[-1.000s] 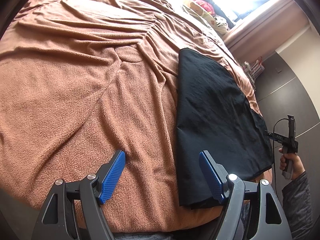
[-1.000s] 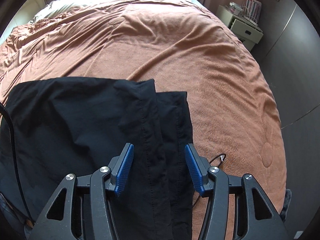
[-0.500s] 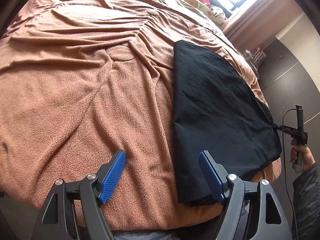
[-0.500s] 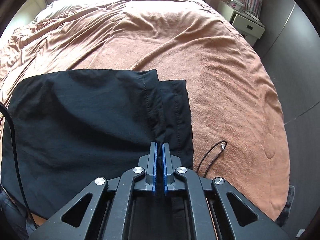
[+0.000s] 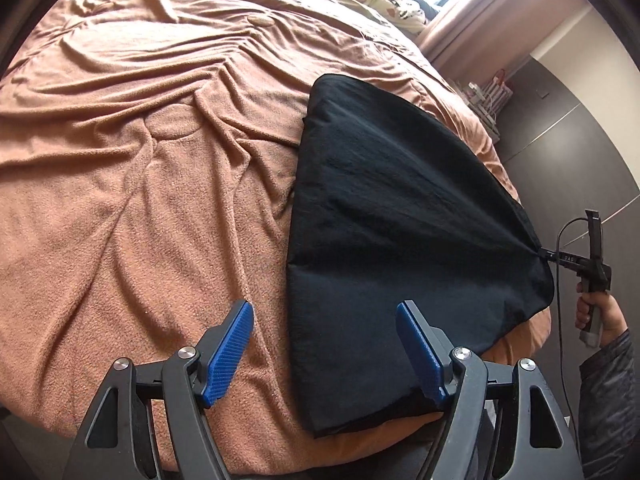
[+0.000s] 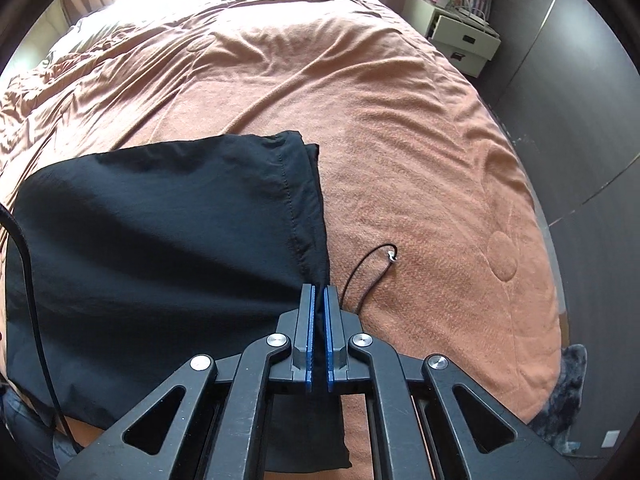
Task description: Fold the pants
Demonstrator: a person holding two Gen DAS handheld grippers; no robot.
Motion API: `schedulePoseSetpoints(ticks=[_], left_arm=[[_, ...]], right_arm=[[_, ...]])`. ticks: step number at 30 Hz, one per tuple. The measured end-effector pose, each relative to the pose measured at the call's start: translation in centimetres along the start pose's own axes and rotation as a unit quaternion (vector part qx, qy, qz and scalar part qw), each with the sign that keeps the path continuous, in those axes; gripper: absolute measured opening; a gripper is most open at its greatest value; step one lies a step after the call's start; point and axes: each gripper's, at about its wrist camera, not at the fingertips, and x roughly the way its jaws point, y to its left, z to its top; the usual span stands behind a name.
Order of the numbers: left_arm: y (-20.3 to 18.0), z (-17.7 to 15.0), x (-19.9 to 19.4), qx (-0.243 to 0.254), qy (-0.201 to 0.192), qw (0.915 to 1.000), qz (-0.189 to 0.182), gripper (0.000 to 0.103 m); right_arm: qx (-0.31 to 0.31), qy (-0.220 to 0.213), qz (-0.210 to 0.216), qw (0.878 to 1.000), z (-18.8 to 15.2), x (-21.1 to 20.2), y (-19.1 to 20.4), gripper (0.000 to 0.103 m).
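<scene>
- On the left, the left gripper (image 5: 324,344) hangs over the near edge of the bed, its blue pads (image 5: 229,347) spread apart. Its jaws have just been closing a little, yet nothing is pinched: one pad is over bare brown blanket (image 5: 132,184), the other over the near folded corner of the black pants (image 5: 400,216), and the left edge of the pants runs between them.
- In the middle, the pants lie as a dark, already folded slab on the blanket, close to the near edge of the bed, with stitched hems stacked at their far right corner.
- On the right, the right gripper (image 6: 318,300) is pressed shut on the right-hand edge of the pants, and the cloth is drawn into taut lines running to the pinch. A thin black cord (image 6: 370,266) lies loose on the blanket just beside it.
- Step in hand, as I judge it: one side is gripped for the next fold, the other not yet.
- The next move seems to call for the left gripper to drop onto its edge and close, so both sides lift evenly; a one-sided pull would skew the layers.
</scene>
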Motion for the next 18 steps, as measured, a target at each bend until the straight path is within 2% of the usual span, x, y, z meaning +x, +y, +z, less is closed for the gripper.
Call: schedulePoseSetpoints(ticks=[2, 4, 6, 11, 15, 17, 18], left_arm=[[-0.1, 0.0, 0.8, -0.001, 0.015, 0.9999, -0.003, 0.061], [-0.1, -0.2, 1.6, -0.001, 0.032, 0.9995, -0.001, 0.045], [-0.1, -0.4, 2.4, -0.001, 0.045, 0.9989, 0.01, 0.038], [0.1, -0.7, 2.6, -0.008, 0.047, 0.9988, 0.013, 0.03], [0.4, -0.8, 2.4, -0.01, 0.049, 0.9987, 0.012, 0.029], [0.5, -0.8, 2.3, -0.012, 0.049, 0.9986, 0.011, 0.029], [0.5, -0.7, 2.3, -0.013, 0.05, 0.9986, 0.011, 0.029]], right_arm=[[0.0, 0.01, -0.004, 1.0, -0.2, 0.2, 0.0, 0.001], [0.001, 0.018, 0.001, 1.0, -0.5, 0.6, 0.1, 0.001], [0.006, 0.007, 0.024, 1.0, -0.5, 0.6, -0.1, 0.001], [0.035, -0.002, 0.046, 0.998, -1.0, -0.1, -1.0, 0.004], [0.029, -0.015, 0.037, 0.999, -2.9, -2.0, -1.1, 0.009], [0.034, -0.025, 0.041, 0.998, -4.1, -3.1, -1.4, 0.016], [0.04, -0.031, 0.044, 0.998, -4.7, -3.6, -1.7, 0.025]])
